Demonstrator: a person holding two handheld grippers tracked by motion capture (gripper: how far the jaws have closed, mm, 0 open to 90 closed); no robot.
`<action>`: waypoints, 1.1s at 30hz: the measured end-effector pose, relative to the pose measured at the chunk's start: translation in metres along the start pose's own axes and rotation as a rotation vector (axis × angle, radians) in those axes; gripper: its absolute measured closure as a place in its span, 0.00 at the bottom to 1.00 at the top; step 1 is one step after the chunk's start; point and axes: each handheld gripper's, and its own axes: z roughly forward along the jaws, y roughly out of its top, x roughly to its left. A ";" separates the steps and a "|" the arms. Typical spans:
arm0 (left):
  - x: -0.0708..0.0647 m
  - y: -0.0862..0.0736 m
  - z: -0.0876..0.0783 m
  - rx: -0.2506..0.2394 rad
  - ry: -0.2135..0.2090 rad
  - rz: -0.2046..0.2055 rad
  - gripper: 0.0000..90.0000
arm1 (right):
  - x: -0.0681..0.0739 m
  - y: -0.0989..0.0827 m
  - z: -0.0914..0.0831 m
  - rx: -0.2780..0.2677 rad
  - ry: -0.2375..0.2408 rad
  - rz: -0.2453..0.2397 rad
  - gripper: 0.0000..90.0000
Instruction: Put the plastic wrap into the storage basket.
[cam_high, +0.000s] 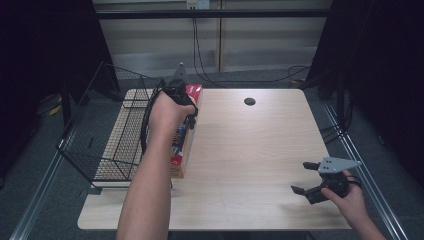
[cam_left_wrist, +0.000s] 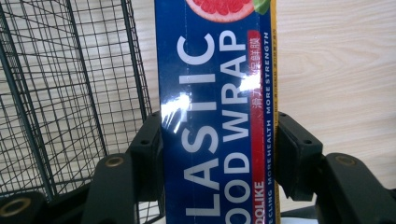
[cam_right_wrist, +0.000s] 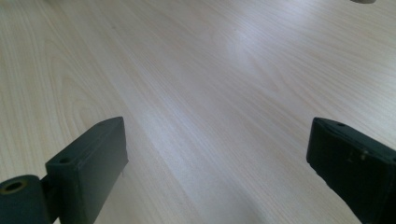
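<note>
Pale wood surface (cam_high: 250, 150) carries a wire basket (cam_high: 107, 145) at left, beside which the left hand-held gripper (cam_left_wrist: 219, 154) squeezes the plastic wrap box (cam_left_wrist: 217, 116), which might tip and slip; right hand-held gripper (cam_right_wrist: 215, 154) gapes empty.

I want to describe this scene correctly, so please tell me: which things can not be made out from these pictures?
- Plastic wrap box: in the left gripper view its ends are cut off by the frame; in the high view the forearm covers much of it.
- Left tool: in the high view the hand hides its jaws.
- Wire basket: its near inside is partly behind the forearm.
- Small dark round spot on the table: too small to identify.
</note>
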 end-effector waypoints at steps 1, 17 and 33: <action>0.000 0.000 -0.002 -0.001 0.000 -0.002 0.49 | 0.000 0.000 0.000 0.000 -0.007 0.000 0.05; 0.009 0.000 -0.024 -0.019 0.011 -0.005 0.49 | 0.001 0.001 0.000 -0.004 0.001 -0.003 0.05; 0.025 -0.005 -0.039 -0.030 0.029 -0.033 0.49 | 0.001 0.001 0.002 -0.002 -0.001 -0.006 0.05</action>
